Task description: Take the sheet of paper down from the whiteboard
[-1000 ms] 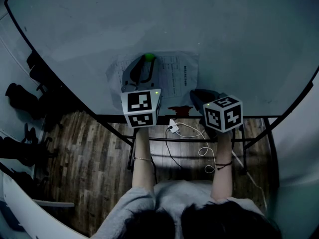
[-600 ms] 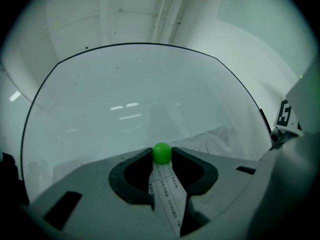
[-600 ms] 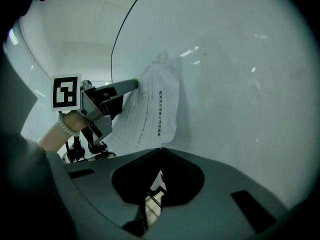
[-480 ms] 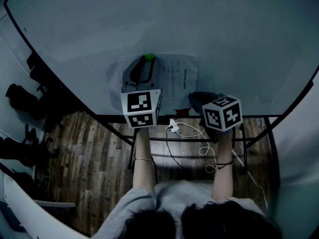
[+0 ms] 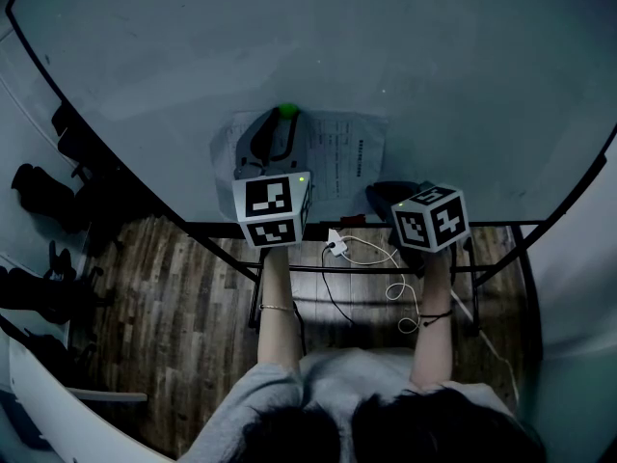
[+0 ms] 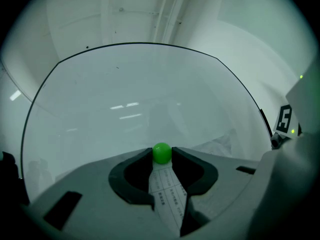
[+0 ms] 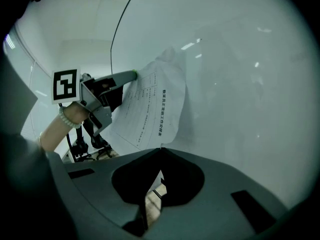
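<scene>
Left gripper [image 6: 162, 157]: jaws closed on the green magnet [image 6: 161, 152], with nothing else between them.
Right gripper [image 7: 160, 151]: jaws fully together, apparently pinching the lower corner of the sheet of paper [image 7: 155, 96].
Sheet position: low on the whiteboard [image 5: 386, 56], top edge pinned under the magnet, lower part bowed off the board.
Handling: expect it to be light, limp and easy to tear.
Hold point: pinch at the corner, and pull only once the magnet lifts clear.

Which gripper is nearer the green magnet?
Left. The left gripper is shut on the green magnet; the right gripper is lower, pinching the bottom corner of the sheet.
</scene>
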Motion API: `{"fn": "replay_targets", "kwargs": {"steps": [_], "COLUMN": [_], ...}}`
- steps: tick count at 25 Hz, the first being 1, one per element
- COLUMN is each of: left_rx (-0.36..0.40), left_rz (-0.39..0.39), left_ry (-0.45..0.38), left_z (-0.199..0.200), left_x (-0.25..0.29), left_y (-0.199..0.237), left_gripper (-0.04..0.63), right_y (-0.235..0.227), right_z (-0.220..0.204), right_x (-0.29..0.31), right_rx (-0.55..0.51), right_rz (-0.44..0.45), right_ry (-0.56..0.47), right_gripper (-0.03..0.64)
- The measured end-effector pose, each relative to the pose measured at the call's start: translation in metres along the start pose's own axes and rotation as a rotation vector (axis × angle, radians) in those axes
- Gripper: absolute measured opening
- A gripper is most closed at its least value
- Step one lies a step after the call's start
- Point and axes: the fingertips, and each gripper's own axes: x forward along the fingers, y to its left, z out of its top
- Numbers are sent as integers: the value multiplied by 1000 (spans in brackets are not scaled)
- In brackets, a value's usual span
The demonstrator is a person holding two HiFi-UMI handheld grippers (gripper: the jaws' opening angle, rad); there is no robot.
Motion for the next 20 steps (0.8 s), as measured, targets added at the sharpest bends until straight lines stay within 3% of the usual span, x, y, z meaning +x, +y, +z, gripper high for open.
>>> {"fn": "replay_targets", "kwargs": {"steps": [5, 10, 20], "left_rx": [-6, -10, -34], "left_rz": [3, 7, 3], "left_ry": [-5, -3, -17], "left_z": [0, 1, 2], "left_x": [0, -1, -1], "left_y": [1, 1, 1], "left_gripper": [126, 126, 126], "right_y": [-4, -13, -10], "right_z": [-2, -22, -14], "right_x": [-4, -5, -14], "right_rx": [1, -12, -14], "right_rz": [-1, -28, -10], "right_ry": [6, 82, 39], "right_gripper": [2, 2, 2]}}
